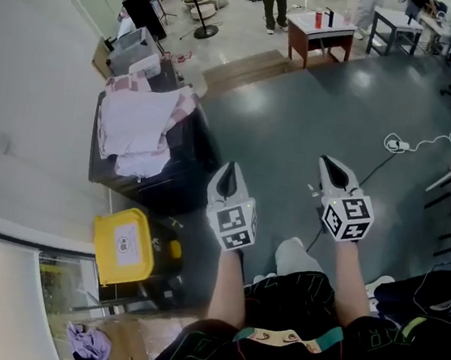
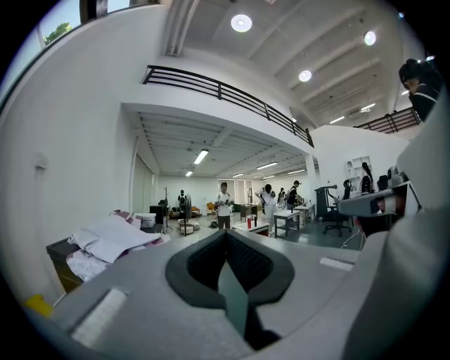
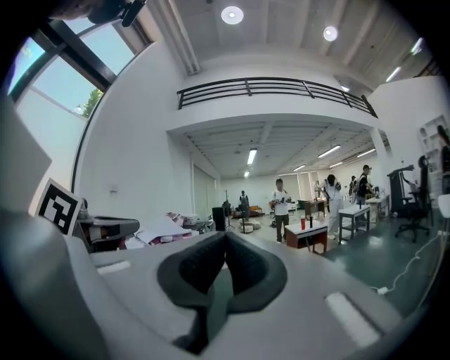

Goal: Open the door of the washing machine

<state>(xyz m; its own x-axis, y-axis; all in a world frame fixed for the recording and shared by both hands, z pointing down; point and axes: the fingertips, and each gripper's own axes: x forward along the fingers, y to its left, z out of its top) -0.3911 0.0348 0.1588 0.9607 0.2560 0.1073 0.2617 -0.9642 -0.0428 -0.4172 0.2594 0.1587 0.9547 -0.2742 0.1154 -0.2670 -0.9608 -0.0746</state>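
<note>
**Step in hand:** the approach, which we judge not yet begun. Both grippers hang in the air above the floor, pointing nearly level and touching nothing.

**Left gripper** [image 1: 229, 174]: fingers [image 2: 200, 261] clenched together, nothing between them.

**Right gripper** [image 1: 332, 165]: fingers [image 3: 253, 271] likewise clenched and empty.

**Washing machine door:** we cannot pick it out. A white curved panel [image 1: 8, 226] at the lower left, beside the person, may belong to the machine.

**Next move, as we judge it:** turn left and down, find the door's handle, and part the fingers.

**Floor** [image 1: 298, 119]: dark, with a white cable [image 1: 426, 143] trailing across it.

**Room:** a black bin [image 1: 169, 172] heaped with laundry [image 1: 138, 128], a yellow box [image 1: 122, 244] just before it, and a low table [image 1: 325, 32] at the far end.
</note>
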